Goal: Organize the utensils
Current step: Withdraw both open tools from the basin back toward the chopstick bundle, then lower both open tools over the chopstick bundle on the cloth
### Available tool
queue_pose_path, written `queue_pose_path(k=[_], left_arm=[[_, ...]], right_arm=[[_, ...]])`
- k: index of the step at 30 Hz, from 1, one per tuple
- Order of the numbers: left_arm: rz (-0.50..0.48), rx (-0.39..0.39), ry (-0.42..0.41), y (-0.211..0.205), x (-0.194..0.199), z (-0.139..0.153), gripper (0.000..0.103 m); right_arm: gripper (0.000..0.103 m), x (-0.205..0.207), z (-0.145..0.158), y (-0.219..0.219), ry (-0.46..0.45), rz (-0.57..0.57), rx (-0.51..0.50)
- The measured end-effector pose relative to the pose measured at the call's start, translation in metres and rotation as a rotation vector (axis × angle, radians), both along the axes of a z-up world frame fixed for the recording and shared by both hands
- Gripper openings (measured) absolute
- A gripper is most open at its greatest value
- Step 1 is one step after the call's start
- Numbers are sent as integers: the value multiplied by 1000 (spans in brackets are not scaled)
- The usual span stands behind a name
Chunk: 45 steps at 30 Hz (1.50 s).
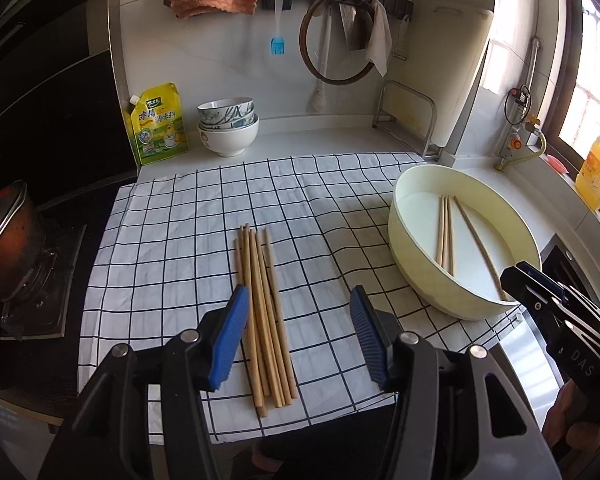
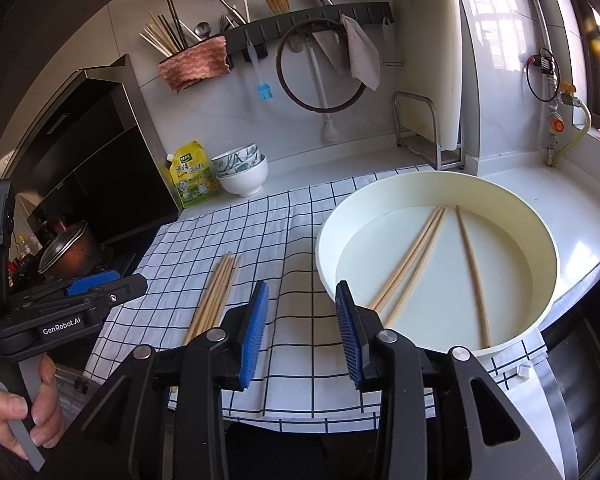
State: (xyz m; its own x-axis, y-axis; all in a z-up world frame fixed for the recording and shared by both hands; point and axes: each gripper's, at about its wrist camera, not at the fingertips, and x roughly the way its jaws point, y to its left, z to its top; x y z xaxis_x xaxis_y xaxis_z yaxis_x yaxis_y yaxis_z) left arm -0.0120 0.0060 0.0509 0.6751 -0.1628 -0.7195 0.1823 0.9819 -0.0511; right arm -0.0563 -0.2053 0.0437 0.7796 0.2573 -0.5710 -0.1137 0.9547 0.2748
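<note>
A: Room for the left gripper (image 1: pixel 296 332)?
B: Jaws released, nothing between; checked cloth (image 1: pixel 172 240) lies bare to their left, its near edge below them.
A: The chopsticks (image 1: pixel 266 320)?
B: Pale wooden bundle just inside the left jaw, perhaps seven.
A: Right gripper (image 2: pixel 302 332)?
B: Released, empty; cream basin (image 2: pixel 540 312) rim beside its right jaw holds three sticks (image 2: pixel 412 264).
</note>
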Motion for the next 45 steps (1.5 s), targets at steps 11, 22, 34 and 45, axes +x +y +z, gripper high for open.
queue_pose_path(k=[11,22,34,45], left_arm=[[10,-34,-6,14,-1,3,53],[-13,-38,9,30,19,-10,54],[-48,-17,45,53,46,-32,57],[-25,-11,126,84,69,-73,57]], right_arm=[[36,8,3,10,-2,18,1],[37,29,-5,38,34,36,-23],[37,47,-23,59,81,33,-2],[37,76,-56,114,177,128,-43]])
